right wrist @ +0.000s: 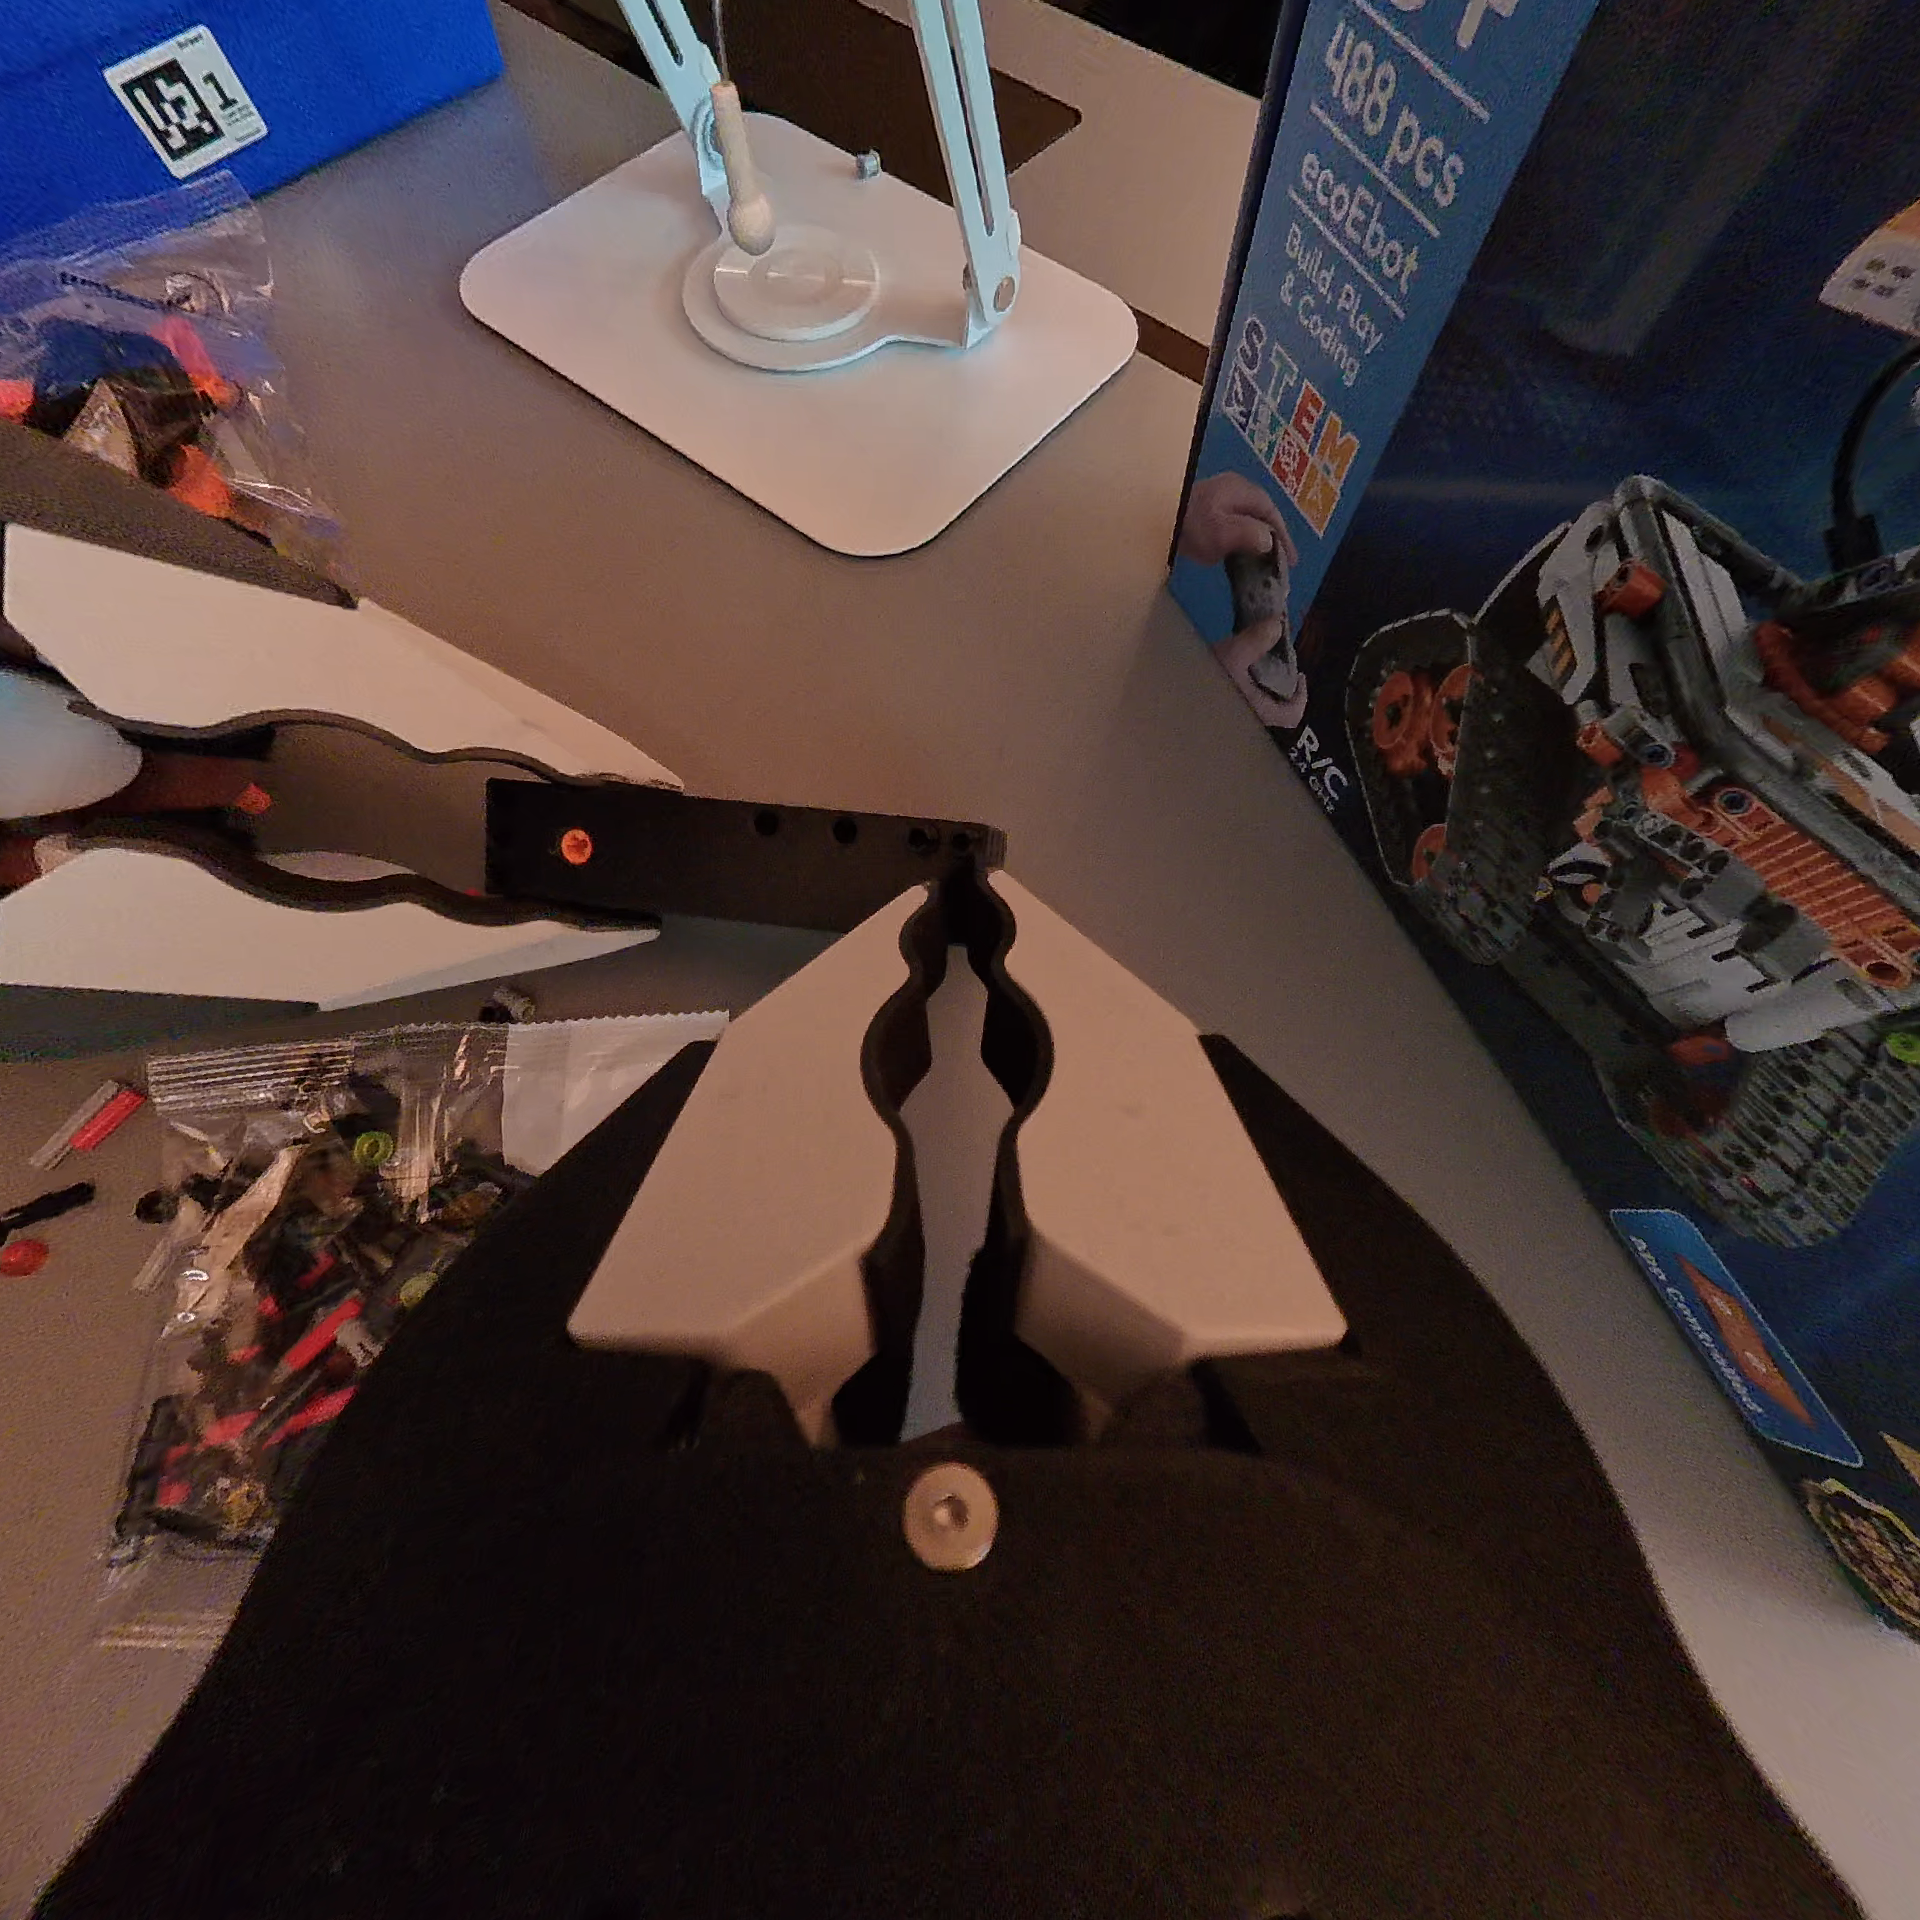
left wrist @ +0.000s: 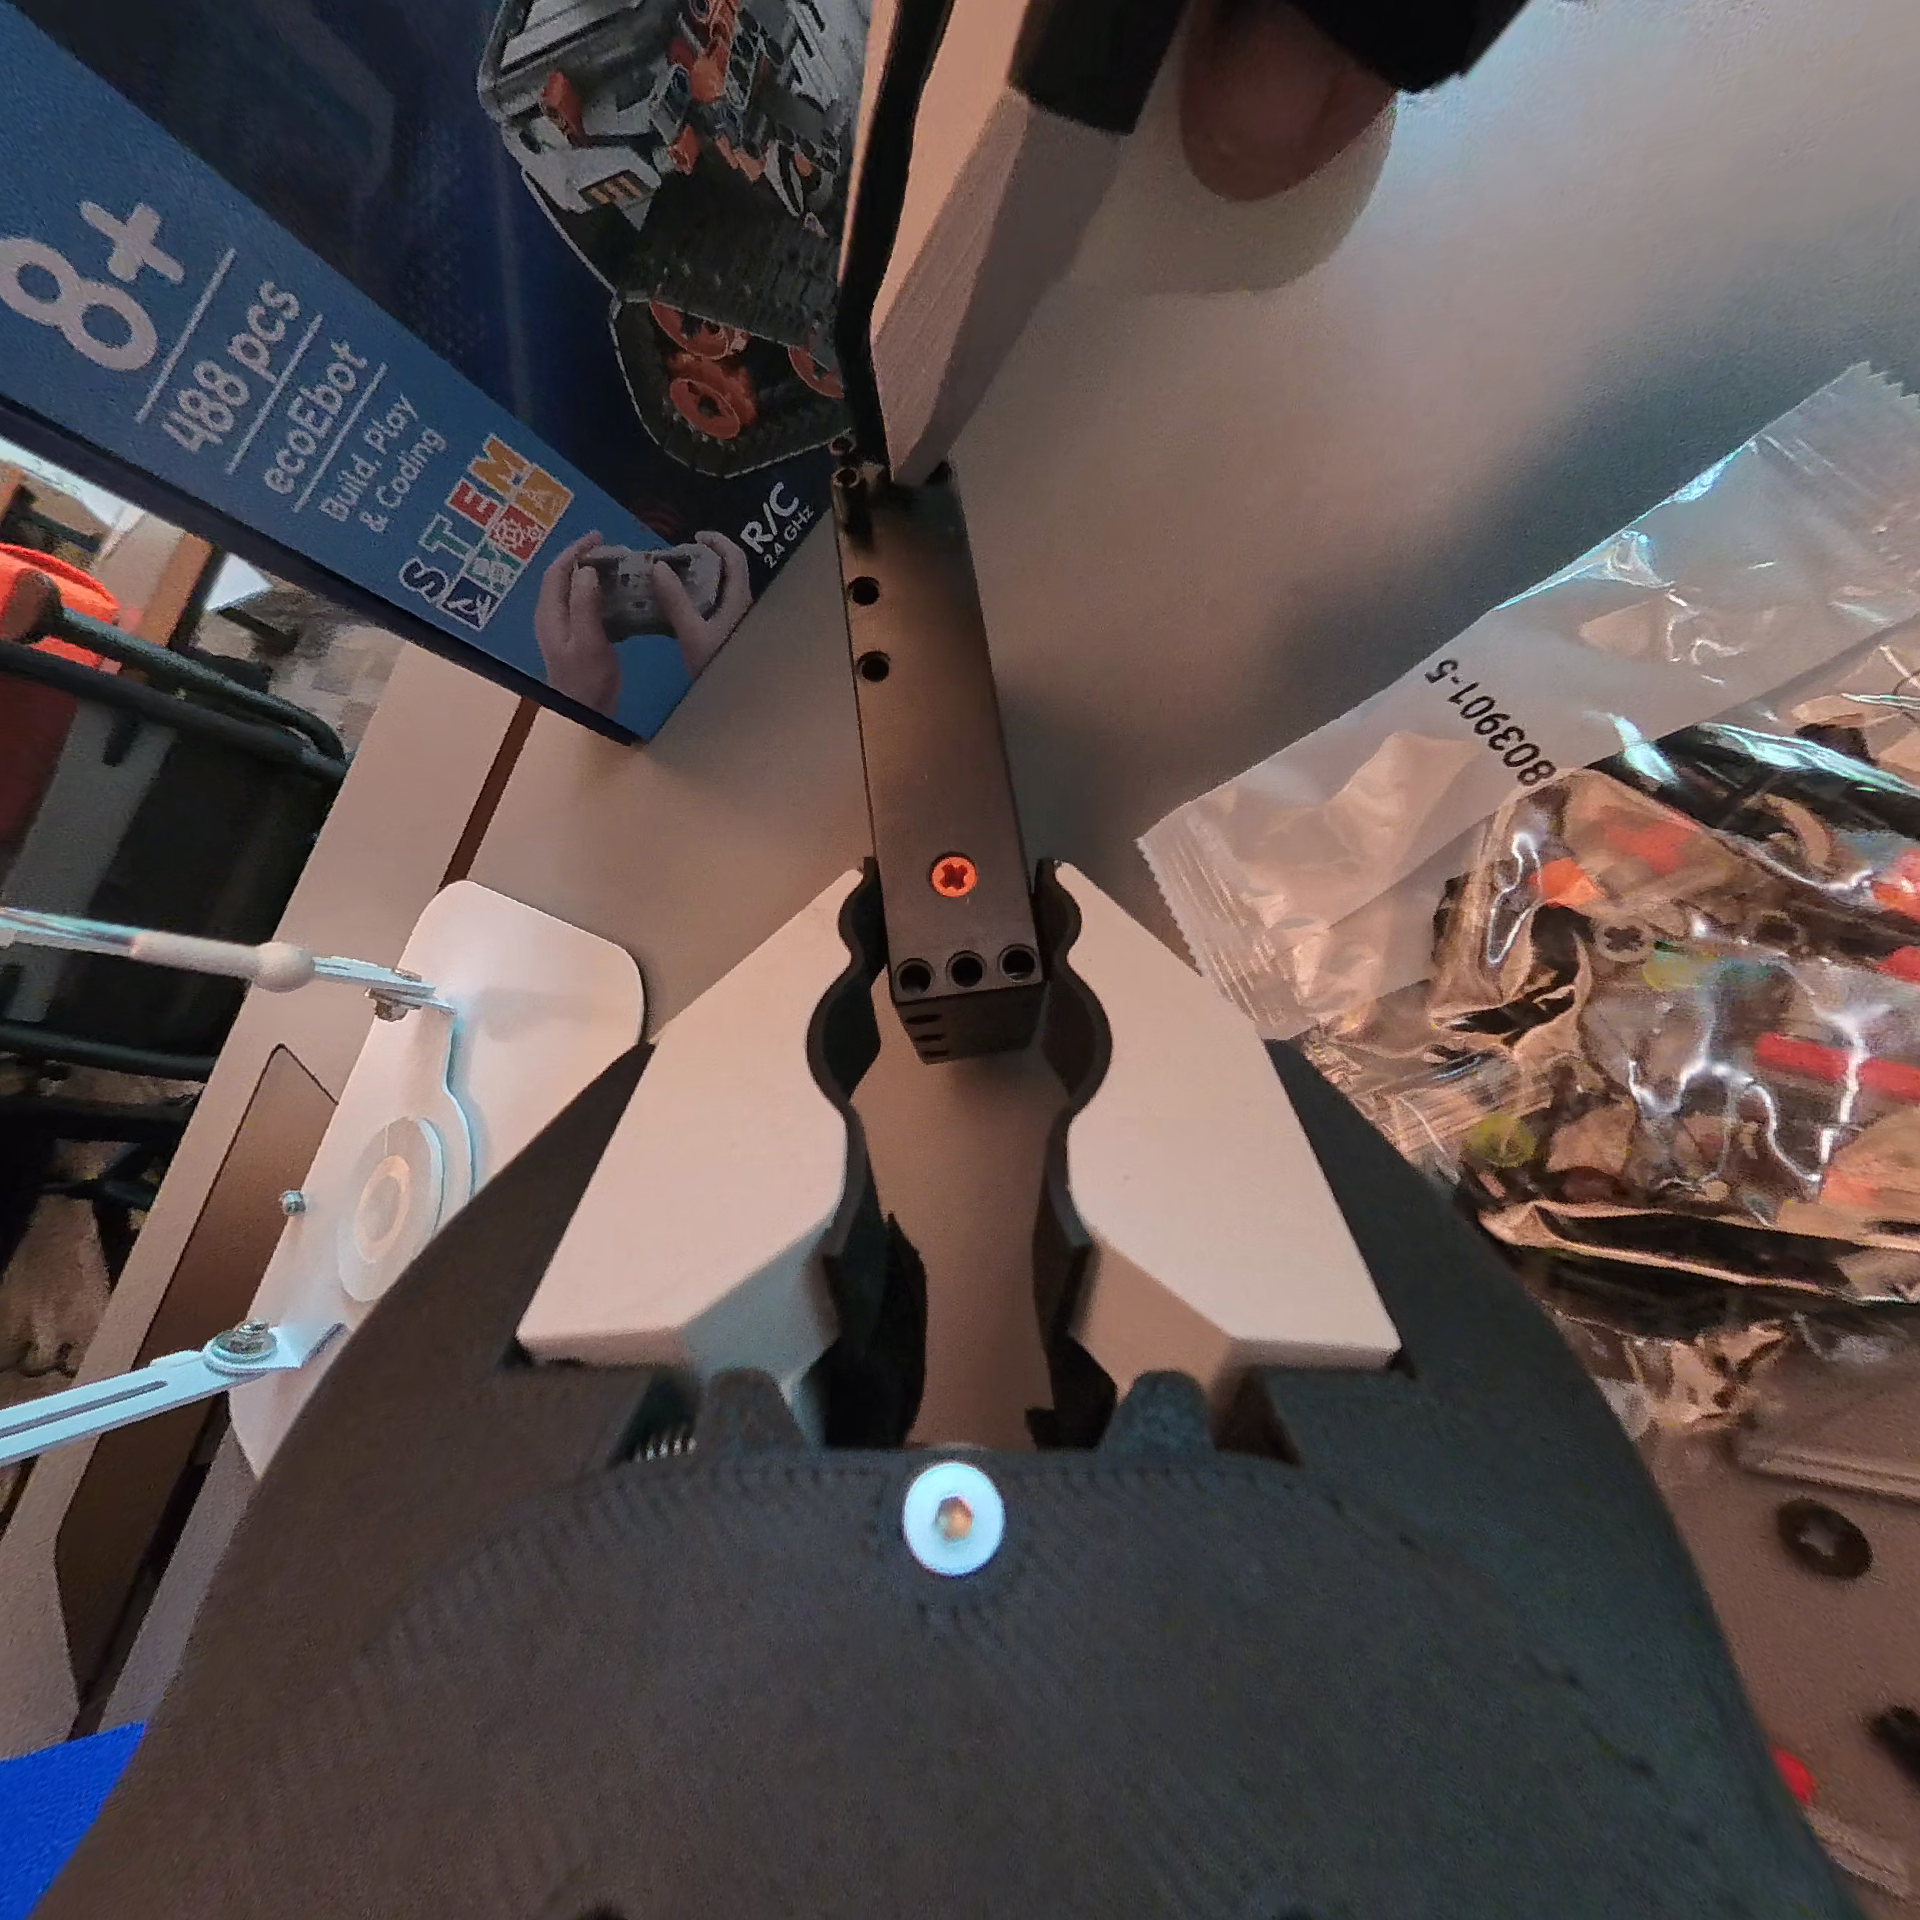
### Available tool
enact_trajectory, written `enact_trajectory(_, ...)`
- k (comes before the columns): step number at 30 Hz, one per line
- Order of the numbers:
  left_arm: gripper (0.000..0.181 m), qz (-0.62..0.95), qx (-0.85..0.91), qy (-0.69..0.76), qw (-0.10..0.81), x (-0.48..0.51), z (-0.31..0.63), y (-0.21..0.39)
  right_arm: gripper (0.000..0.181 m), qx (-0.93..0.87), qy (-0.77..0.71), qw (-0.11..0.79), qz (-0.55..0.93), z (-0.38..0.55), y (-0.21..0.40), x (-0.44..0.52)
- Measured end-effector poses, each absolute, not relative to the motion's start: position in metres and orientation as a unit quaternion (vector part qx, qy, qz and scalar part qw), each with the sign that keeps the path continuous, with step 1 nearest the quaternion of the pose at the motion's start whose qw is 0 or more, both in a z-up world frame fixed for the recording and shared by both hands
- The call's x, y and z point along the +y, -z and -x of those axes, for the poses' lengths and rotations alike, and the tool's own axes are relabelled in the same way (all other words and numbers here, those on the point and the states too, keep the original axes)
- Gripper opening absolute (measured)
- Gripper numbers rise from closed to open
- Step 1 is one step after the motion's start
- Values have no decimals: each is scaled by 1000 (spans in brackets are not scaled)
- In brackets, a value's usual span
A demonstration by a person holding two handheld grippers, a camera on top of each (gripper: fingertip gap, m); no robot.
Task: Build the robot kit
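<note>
My left gripper (left wrist: 956,894) is shut on the near end of a long black block (left wrist: 930,748) that has round holes and an orange cross-shaped socket. It holds the block level above the grey table (left wrist: 1143,520). The right wrist view shows this gripper (right wrist: 644,847) from the side, gripping the block (right wrist: 727,852). My right gripper (right wrist: 964,883) is closed at the block's far end, pinching a small black pin (right wrist: 961,847) that sits against the end holes. In the left wrist view the right gripper (left wrist: 883,457) comes in from above, with a hand (left wrist: 1278,104) behind it.
A tall blue building-kit box (right wrist: 1558,727) stands right of the block and also shows in the left wrist view (left wrist: 312,364). Clear bags of small parts (left wrist: 1610,935) (right wrist: 312,1247), a white stand base (right wrist: 800,343), a blue bin (right wrist: 260,83) and loose pieces (right wrist: 83,1122) lie around. Tip to tip, the grippers are about 8 cm apart.
</note>
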State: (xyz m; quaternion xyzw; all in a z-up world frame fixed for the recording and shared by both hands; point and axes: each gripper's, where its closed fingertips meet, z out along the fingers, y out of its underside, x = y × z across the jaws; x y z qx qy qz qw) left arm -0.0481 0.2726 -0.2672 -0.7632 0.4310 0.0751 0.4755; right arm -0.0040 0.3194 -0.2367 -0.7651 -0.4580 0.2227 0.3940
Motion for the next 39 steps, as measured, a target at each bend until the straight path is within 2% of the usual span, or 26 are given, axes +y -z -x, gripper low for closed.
enact_trajectory(19,26,746,448,-111,481,272,43,266,0,-533,-241,313,749,-3,244,319)
enact_trajectory(27,26,741,452,-127,480,273,43,267,0,-473,-345,269,764,-1,244,321)
enact_trajectory(33,26,744,447,-128,480,276,46,267,0,-484,-299,297,767,4,244,326)
enact_trajectory(39,27,749,439,-116,482,277,48,266,1,-491,-282,374,735,6,243,327)
